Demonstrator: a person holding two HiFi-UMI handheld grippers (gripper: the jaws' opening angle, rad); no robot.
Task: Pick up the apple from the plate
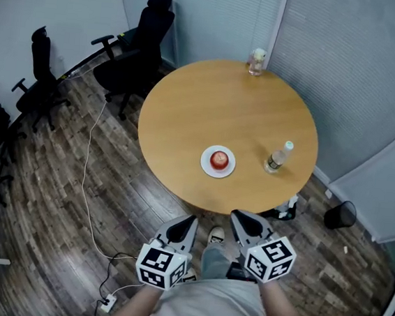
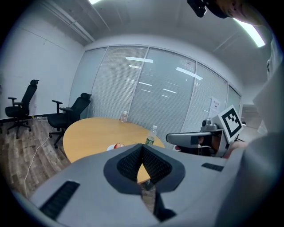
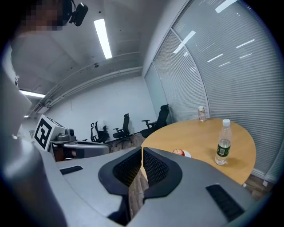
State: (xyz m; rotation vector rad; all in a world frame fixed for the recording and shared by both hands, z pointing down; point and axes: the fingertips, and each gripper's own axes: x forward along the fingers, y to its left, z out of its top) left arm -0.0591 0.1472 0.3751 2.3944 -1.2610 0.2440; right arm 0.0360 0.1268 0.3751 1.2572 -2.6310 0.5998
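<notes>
Apple (image 1: pixel 219 159): sits on white plate (image 1: pixel 207 167), near the desk (image 1: pixel 189 104) edge closest to the person; nothing touching it.
L gripper (image 1: pixel 188 223): fingers together at tips, nothing btwn them; off the desk, short of its near edge, over the floor.
R gripper (image 1: pixel 239 218): fingers together, empty; just beside the L one, also short of the edge.
Stage: approach, I'd say; no grasp yet.
Risk 1: fingers need to part before they get to the apple. Arriving closed would prob. shove it off the plate & let it roll.
Risk 2: apple is round & smooth, so an off-centre pinch could squirt it out. A finger catching the rim may slide or tip the plate.
Risk 3: bottle (image 1: pixel 277 157) stands near the plate on the R side; a wide R-side reach could knock it over.
</notes>
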